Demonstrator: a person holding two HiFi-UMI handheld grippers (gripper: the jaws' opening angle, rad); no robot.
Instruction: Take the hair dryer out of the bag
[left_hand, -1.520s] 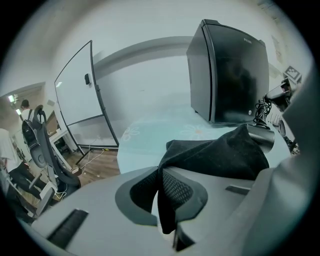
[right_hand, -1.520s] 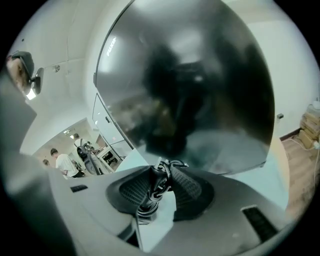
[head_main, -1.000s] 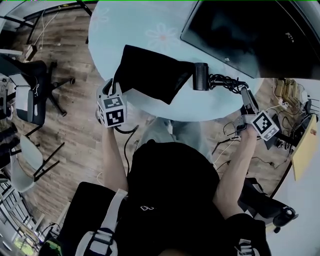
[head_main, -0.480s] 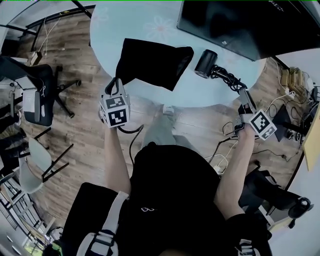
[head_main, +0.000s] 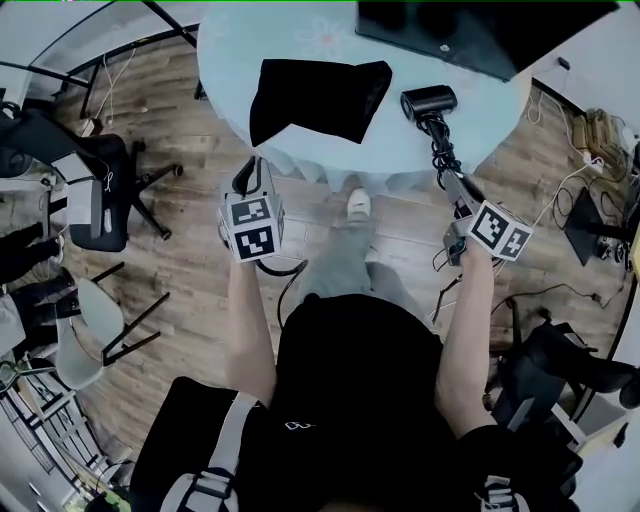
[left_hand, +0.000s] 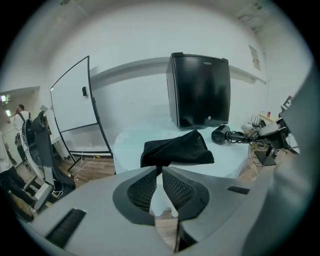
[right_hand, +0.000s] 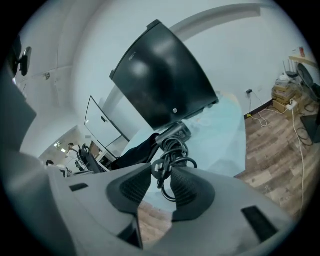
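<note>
The black bag (head_main: 318, 98) lies flat on the round pale-blue table (head_main: 230, 60); it also shows in the left gripper view (left_hand: 177, 148). The black hair dryer (head_main: 428, 101) lies on the table outside the bag, just right of it. Its coiled cord (head_main: 440, 150) runs off the table's near edge to my right gripper (head_main: 452, 186). That gripper's jaws are closing, with the cord bundle (right_hand: 170, 160) pinched between its pads. My left gripper (head_main: 245, 178) hangs off the table over the floor, shut and empty (left_hand: 160, 172), well short of the bag.
A big black box (head_main: 470, 30) stands at the table's far side. Office chairs (head_main: 90, 190) are on the wooden floor to the left. Cables and boxes (head_main: 590, 140) lie at the right. A whiteboard (left_hand: 75, 95) stands behind the table.
Both grippers have drawn back from the table toward the person. The left one has left the bag's edge. The dryer has swung round and its cord is stretched out by the right gripper.
</note>
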